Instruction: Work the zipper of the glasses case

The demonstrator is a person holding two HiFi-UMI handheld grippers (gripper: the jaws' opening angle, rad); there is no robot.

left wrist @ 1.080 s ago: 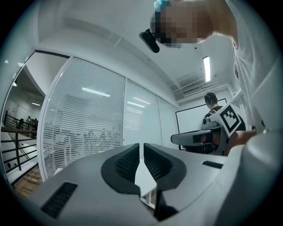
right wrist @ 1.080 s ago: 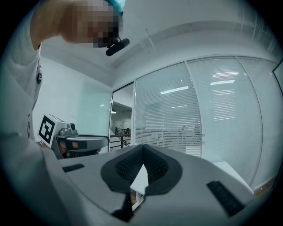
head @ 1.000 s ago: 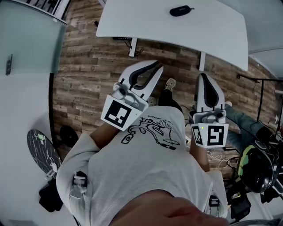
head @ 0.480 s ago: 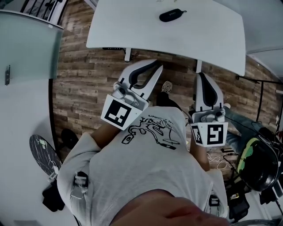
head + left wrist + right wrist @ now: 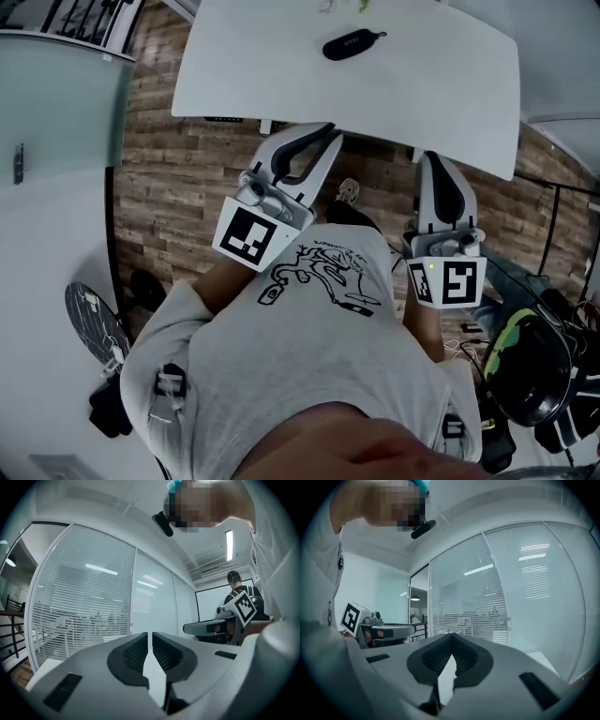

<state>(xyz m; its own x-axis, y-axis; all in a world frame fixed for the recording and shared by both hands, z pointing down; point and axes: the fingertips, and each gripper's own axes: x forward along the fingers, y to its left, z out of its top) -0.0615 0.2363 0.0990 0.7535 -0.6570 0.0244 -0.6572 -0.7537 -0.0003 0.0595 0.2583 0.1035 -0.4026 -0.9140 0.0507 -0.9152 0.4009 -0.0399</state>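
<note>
Nothing readable here. The person's T-shirt has a black line drawing with a scrawl of lettering too small to make out, and each gripper cube only carries a black-and-white square marker.

The left gripper is clenched down to a hairline slit with nothing in it. The right gripper is squeezed fully closed at the tips and is empty too.

The dark glasses case lies flat on the white table, toward its far side and a bit left of the middle. Both grippers hang just off the table's near edge over the wood floor, well apart from the case and touching nothing.
</note>
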